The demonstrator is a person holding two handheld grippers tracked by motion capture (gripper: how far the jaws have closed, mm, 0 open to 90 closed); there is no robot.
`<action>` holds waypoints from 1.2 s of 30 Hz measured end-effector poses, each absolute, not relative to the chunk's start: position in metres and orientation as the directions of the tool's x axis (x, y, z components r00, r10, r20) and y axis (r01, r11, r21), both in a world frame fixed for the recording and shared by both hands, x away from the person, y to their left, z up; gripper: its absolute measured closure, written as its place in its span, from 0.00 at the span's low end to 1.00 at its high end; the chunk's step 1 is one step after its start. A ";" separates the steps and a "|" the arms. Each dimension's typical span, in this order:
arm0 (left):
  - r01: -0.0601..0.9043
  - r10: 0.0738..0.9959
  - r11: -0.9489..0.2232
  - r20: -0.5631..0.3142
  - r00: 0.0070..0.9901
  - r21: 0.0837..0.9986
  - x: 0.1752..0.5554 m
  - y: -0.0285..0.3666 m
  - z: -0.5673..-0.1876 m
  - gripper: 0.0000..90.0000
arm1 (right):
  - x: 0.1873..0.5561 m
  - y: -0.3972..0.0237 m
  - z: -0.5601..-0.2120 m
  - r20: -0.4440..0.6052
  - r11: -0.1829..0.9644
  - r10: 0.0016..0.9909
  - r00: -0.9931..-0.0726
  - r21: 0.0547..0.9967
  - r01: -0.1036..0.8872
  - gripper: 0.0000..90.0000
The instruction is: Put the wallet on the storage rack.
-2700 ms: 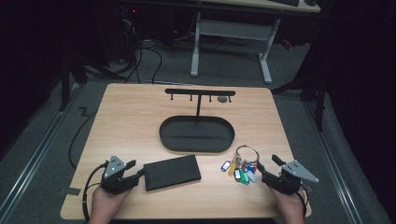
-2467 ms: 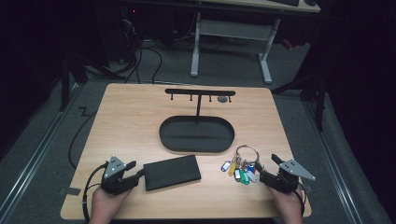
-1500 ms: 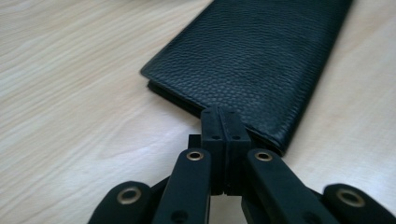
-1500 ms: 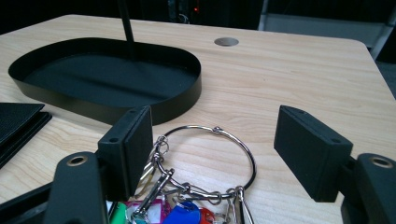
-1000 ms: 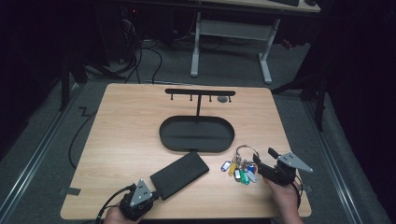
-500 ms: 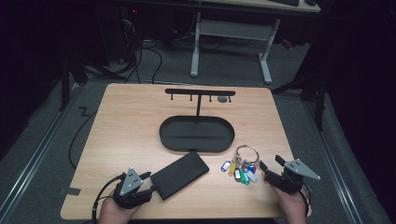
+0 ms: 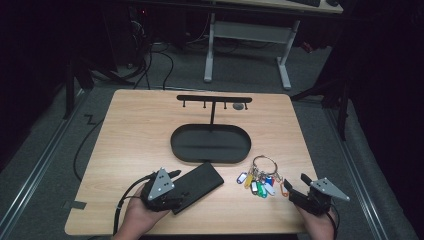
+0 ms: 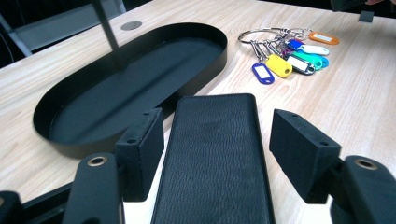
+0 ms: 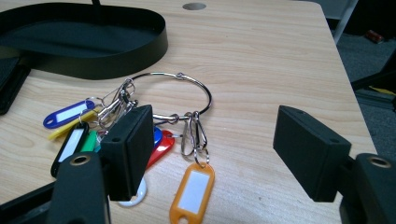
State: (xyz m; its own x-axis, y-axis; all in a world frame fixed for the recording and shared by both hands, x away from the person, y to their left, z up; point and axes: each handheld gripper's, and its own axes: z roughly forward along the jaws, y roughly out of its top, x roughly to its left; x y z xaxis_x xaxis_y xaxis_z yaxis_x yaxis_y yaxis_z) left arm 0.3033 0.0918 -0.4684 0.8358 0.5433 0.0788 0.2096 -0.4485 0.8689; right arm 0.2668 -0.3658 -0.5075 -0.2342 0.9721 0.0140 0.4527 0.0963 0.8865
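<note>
Your left gripper (image 8: pixel 212 154) has just been opening: its jaws now stand wide on either side of the black case (image 8: pixel 215 158), with a gap between each pad and the case's edges, so nothing is gripped. Compared with a couple of seconds ago, the case (image 7: pixel 196 185) no longer lies square to the table's front edge; it sits turned, its far end angled toward the tray (image 7: pixel 210 144), and your left hand has come round to its near end. That suggests you have let go after turning it and will likely need a fresh grip before it goes anywhere.

Your right gripper (image 9: pixel 224 154) is also spread wide and holds nothing. The left pad sits over the coloured tags of the key ring (image 9: pixel 187 100), but the metal loop lies flat on the wood ahead of the jaws, not between the pads.

Around you, the oval tray is empty, and the thin post of the hook rack (image 7: pixel 214 99) rises from its far side. The tray's rim lies just past the case's far end; you will have to lift over it. The key ring (image 7: pixel 263 165) lies just right of the case, close enough to snag.
</note>
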 end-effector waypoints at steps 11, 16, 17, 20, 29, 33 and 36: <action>0.205 0.469 -0.579 0.117 0.875 0.789 0.292 0.077 -0.508 0.49 | 0.267 -0.364 -0.507 0.020 0.092 0.971 -0.239 0.889 0.449 0.33; 0.199 0.468 -0.599 0.138 0.873 0.776 0.291 0.080 -0.513 0.52 | 0.271 -0.358 -0.507 0.014 0.104 0.968 -0.249 0.886 0.452 0.33; 0.200 0.467 -0.605 0.141 0.873 0.771 0.290 0.081 -0.514 0.52 | 0.272 -0.357 -0.507 0.012 0.106 0.968 -0.251 0.885 0.452 0.33; 0.195 0.465 -0.629 0.163 0.870 0.752 0.287 0.079 -0.518 0.54 | 0.275 -0.355 -0.508 0.014 0.110 0.965 -0.260 0.884 0.455 0.33; 0.134 0.461 -0.685 0.284 0.841 0.716 0.279 0.074 -0.526 0.54 | 0.279 -0.354 -0.507 0.014 0.115 0.961 -0.274 0.886 0.448 0.34; 0.084 0.458 -0.704 0.360 0.813 0.706 0.273 0.071 -0.533 0.57 | 0.278 -0.354 -0.506 0.017 0.110 0.962 -0.271 0.888 0.447 0.34; 0.068 0.457 -0.710 0.384 0.803 0.701 0.270 0.070 -0.534 0.61 | 0.278 -0.355 -0.506 0.015 0.110 0.963 -0.269 0.890 0.443 0.34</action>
State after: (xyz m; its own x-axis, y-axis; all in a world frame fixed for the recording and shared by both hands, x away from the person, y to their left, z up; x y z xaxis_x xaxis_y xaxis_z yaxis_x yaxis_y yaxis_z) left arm 0.2698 0.0703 -0.5339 0.8025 0.4565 0.3841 0.0684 -0.7100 0.7009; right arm 0.2776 -0.3553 -0.5059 -0.2685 0.9632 0.0150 0.4429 0.1096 0.8898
